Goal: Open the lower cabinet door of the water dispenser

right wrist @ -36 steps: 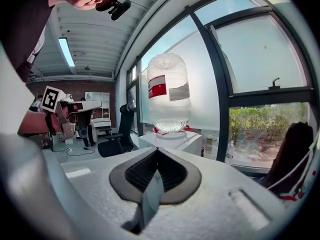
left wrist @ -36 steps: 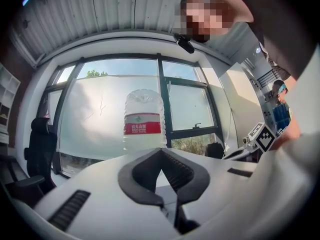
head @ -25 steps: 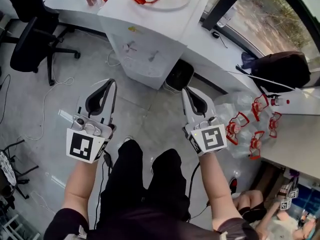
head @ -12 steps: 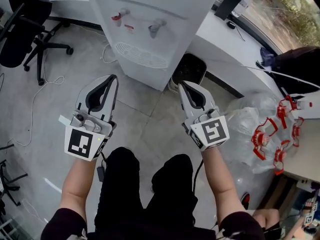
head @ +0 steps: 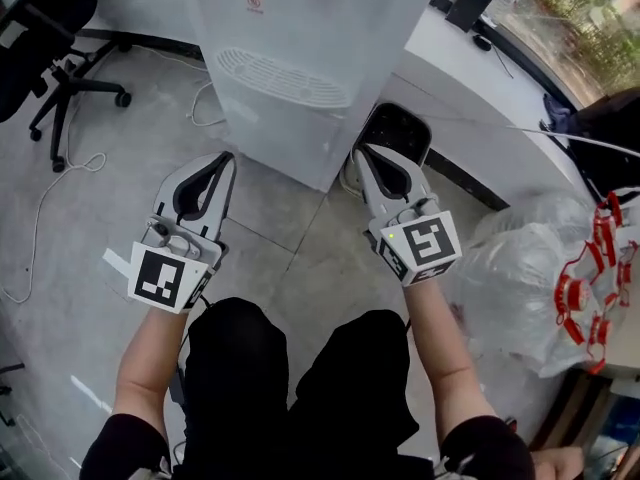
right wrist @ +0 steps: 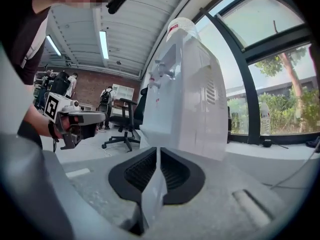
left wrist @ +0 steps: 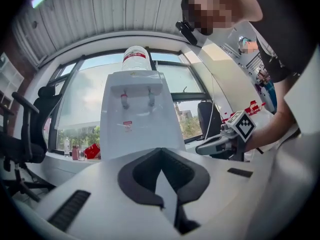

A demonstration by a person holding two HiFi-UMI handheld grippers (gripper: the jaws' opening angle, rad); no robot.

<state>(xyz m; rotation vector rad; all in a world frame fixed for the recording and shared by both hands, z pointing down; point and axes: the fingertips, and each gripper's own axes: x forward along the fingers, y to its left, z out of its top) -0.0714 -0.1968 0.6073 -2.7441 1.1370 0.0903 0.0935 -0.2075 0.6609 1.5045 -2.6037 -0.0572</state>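
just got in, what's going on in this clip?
A person faces a white water dispenser with a gripper in each hand. The left gripper and the right gripper are both shut and empty, held side by side short of the dispenser's lower front and touching nothing. The lower cabinet door looks closed, so opening it hasn't started yet.

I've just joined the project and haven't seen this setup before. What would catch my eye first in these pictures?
A tall white water dispenser fills the top centre of the head view. Just below it, the left gripper and the right gripper, both shut and empty, point toward its base without touching it. At the right edge, a bulging clear plastic bag lies beside bright red plastic pieces.
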